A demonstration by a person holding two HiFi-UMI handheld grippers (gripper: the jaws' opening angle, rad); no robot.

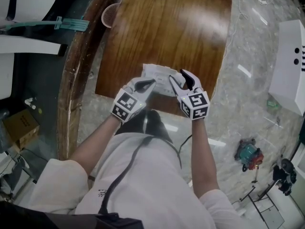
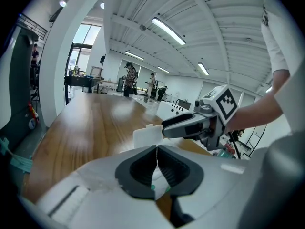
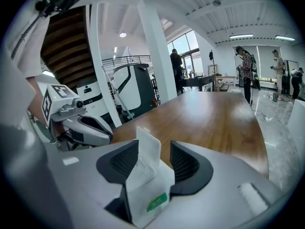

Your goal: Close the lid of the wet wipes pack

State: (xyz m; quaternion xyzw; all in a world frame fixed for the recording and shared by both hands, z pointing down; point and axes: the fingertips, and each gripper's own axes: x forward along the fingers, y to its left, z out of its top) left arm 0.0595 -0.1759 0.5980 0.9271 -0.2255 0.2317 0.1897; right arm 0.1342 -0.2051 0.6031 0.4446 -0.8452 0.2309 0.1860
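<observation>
My left gripper (image 1: 150, 83) is clenched on the left end of the wet wipes pack (image 1: 161, 76), the pinched edge mostly hidden. My right gripper (image 1: 180, 77) is released, jaws apart around the raised lid (image 3: 147, 149). The pack sits at the near edge of the wooden table (image 1: 162, 27), whose far end is cut off

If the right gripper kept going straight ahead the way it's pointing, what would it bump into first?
The wet wipes pack. It already stands between the open jaws of the right gripper, with its lid sticking up. Past it comes probably the wooden table, though depth is hard to judge.
</observation>
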